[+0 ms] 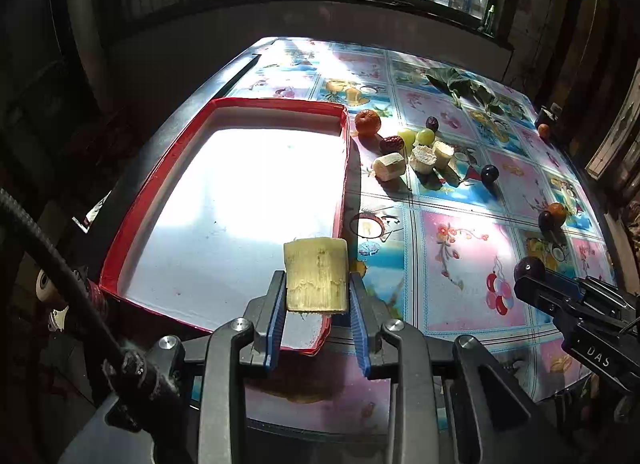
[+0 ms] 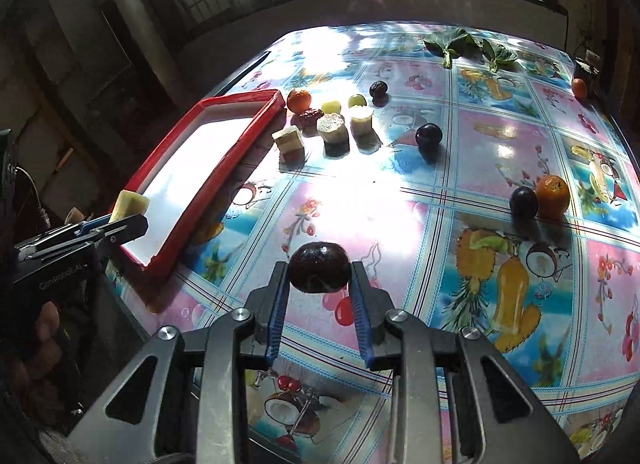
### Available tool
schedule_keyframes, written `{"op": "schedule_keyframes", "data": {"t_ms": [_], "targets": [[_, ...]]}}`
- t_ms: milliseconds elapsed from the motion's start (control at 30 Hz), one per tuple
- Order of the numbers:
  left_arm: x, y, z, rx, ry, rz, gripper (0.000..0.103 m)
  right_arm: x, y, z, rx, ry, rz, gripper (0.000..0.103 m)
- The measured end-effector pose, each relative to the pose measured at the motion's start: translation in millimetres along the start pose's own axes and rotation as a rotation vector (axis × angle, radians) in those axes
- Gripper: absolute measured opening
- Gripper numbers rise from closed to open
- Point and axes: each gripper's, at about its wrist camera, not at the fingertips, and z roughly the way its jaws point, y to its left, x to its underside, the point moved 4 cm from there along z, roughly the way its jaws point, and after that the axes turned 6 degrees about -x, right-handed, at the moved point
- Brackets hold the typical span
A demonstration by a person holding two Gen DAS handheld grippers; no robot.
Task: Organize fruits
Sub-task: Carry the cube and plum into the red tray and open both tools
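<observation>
My left gripper (image 1: 317, 288) is shut on a pale yellow sugarcane piece (image 1: 316, 274) and holds it over the near right corner of the red tray (image 1: 224, 103). My right gripper (image 2: 319, 278) is shut on a dark plum (image 2: 319, 268) above the tablecloth, right of the tray (image 2: 224, 159). It also shows in the left wrist view (image 1: 530, 276). Beside the tray's far right side lie an orange (image 1: 367, 121), a red date (image 1: 391, 143), two green grapes (image 1: 416, 136) and three sugarcane pieces (image 1: 422, 159).
A plum (image 2: 429, 135) lies mid-table; another plum (image 2: 524, 201) and an orange (image 2: 553, 191) lie at the right. A dark plum (image 2: 378, 89) lies further back. Green leaves (image 2: 464, 41) and a small orange (image 2: 579, 87) are at the far side. The tray's white floor is bare.
</observation>
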Motion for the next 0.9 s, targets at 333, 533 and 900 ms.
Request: {"op": "schedule_keyframes", "data": {"t_ms": [333, 533, 900], "targets": [[-8.2, 58.8, 10.0, -0.091, 0.009, -0.089, 0.029, -22.2, 69.1, 28.8, -0.110, 0.021, -0.119, 0.032], [-9.4, 75.2, 23.0, -0.121, 0.037, -0.121, 0.029, -36.4, 105.4, 52.3, -0.170, 0.034, -0.164, 0.032], [-9.2, 95.5, 51.7, -0.176, 0.093, -0.154, 0.029, -44.3, 148.9, 119.6, -0.214, 0.147, -0.270, 0.032]]}}
